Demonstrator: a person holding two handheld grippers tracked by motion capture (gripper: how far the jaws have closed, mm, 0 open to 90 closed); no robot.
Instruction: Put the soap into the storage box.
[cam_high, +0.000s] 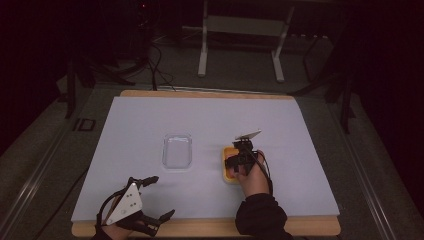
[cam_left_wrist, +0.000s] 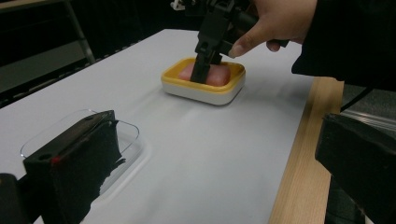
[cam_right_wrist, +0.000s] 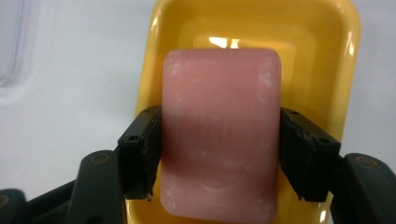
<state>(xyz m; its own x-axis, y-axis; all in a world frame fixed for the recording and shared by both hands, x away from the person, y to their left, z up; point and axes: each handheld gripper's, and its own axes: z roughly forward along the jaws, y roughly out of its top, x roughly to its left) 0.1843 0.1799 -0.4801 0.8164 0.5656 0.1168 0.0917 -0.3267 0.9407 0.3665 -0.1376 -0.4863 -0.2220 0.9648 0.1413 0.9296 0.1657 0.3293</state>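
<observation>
Grip: since its jaws press both long sides of the pink soap bar (cam_right_wrist: 220, 135), the right gripper (cam_right_wrist: 219, 154) looks clamped to lift or seat it squarely
Place: soap lies in the yellow dish (cam_right_wrist: 327, 56), right of the clear lid (cam_high: 178, 151); upright white plate unexplained
Idle: left gripper (cam_high: 152, 200) rests near the table's front edge, jaws spread, holding nothing
Look: rounded corners; whitish scuffs; matte

Soap (cam_right_wrist: 219, 140) near end seemingly cropped.
</observation>
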